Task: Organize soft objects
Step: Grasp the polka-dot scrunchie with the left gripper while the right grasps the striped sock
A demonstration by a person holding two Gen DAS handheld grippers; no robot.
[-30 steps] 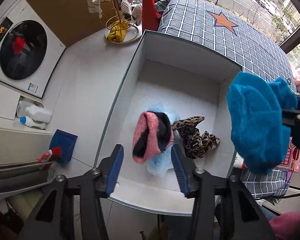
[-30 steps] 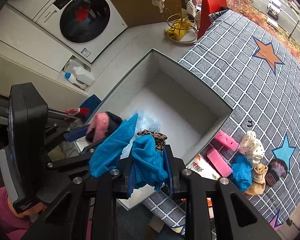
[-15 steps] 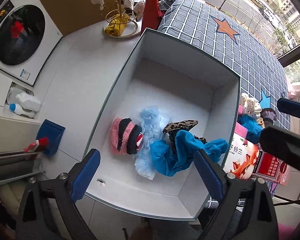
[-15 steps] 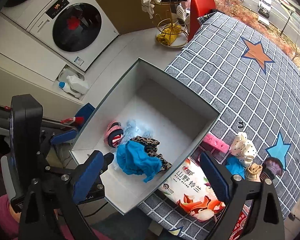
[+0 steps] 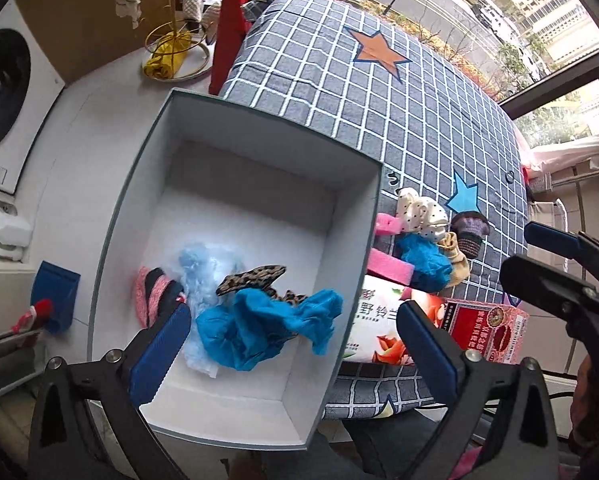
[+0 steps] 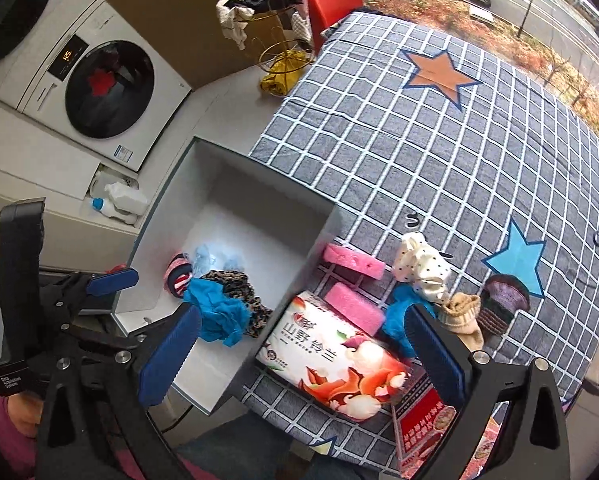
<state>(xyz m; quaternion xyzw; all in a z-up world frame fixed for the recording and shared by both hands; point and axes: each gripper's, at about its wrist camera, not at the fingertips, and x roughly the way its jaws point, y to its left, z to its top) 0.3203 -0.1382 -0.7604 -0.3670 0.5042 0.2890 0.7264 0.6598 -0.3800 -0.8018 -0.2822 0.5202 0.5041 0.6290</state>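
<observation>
Since both sets of tongs are empty and their jaws are opening wide with nothing between them, what matters now is which one is closer to what's left to sort. Inside the white open-topped cardboard box [image 5: 351, 248] there's already a bright blue fuzzy cloth [image 5: 259, 328] lying on a leopard-print scrunchie [image 5: 251, 276], a pale blue fluffy piece [image 5: 203, 264] and a pink-and-black knit sock [image 5: 155, 296], all bunched toward the box's near end. The leftovers sit on the grey checked bed cover [image 6: 419, 140] just past the box's right wall: a second blue fuzzy cloth [image 6: 395, 316], a cream polka-dot fabric bundle [image 6: 419, 268], a beige knit sock [image 6: 463, 316] and a dark purple knit piece [image 6: 499, 304], near two pink sponge blocks [image 6: 351, 260]. The right tongs [image 6: 299, 356] hang right over that pile's near edge, the blue cloth just beside the right-hand finger. The left tongs [image 5: 295, 356] are over the box's near right corner, so I'd guess the right hand goes next.
</observation>
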